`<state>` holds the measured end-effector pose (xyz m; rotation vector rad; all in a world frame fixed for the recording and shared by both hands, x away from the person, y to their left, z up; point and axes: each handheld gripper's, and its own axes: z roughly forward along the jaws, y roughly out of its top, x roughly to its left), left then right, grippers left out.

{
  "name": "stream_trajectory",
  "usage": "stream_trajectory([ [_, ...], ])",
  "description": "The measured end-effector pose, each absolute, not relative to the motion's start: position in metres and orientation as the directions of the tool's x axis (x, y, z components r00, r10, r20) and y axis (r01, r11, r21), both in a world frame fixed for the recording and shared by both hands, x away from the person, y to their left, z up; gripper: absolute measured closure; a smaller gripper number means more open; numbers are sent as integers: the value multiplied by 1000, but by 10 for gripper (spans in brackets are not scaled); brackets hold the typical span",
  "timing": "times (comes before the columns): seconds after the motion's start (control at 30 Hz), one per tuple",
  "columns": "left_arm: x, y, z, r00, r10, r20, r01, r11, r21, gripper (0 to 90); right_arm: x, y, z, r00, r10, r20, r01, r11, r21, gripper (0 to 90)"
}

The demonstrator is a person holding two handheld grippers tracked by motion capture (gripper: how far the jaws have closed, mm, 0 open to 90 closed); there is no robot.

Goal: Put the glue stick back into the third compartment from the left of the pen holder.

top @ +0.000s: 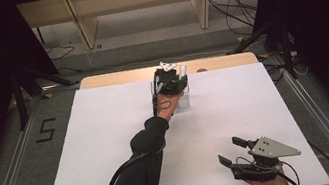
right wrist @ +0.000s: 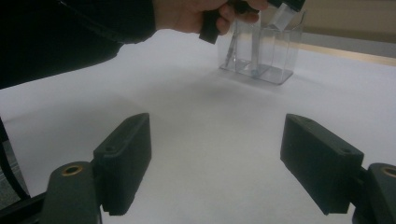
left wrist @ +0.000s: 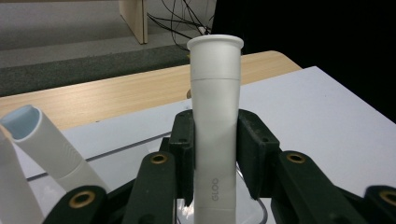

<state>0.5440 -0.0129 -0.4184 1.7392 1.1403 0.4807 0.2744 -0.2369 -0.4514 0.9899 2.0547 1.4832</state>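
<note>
The left gripper (top: 169, 79) was at the far middle of the white table (top: 108, 132), reached out over a clear holder (top: 183, 100) that stood near the far edge. In the left gripper view its jaws were closed on a white tube (left wrist: 215, 121), pads pressed against both sides of it. The tube stood upright between them, its flared open rim on top and small grey lettering low on its body. Its bottom end was below the frame, so whether it rested in the holder could not be told. A second white tube (left wrist: 46, 144) leaned away to the left of the held one, showing a pale blue inside at its mouth.

The right gripper (top: 244, 157) sat at the near right of the table, well apart from the holder. In the right gripper view its jaws stood wide apart with nothing between them, just bare table. Farther off in that view, the left hand (right wrist: 196, 16) hung above the clear holder (right wrist: 261, 58), which had upright partitions inside.
</note>
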Motion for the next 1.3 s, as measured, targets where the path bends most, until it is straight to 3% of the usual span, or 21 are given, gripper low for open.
stream_trajectory([
  [0.37, 543, -16, -420, 477, 862, -170, 490, -101, 866, 668, 274, -237, -451, -659, 748, 71, 303, 178, 936, 255],
  [0.5, 540, -16, -415, 458, 869, -186, 511, -86, 856, 499, 274, -237, -452, -662, 746, 71, 303, 180, 936, 255],
  [0.63, 536, -13, -407, 447, 877, -176, 512, -90, 854, 387, 275, -237, -452, -657, 750, 74, 306, 176, 936, 255],
  [0.93, 528, 6, -396, 466, 864, -190, 527, -99, 844, 329, 275, -234, -453, -663, 746, 66, 307, 190, 932, 254],
  [1.3, 507, 30, -380, 572, 784, -240, 522, -121, 844, 251, 275, -235, -453, -664, 743, 91, 319, 171, 932, 254],
])
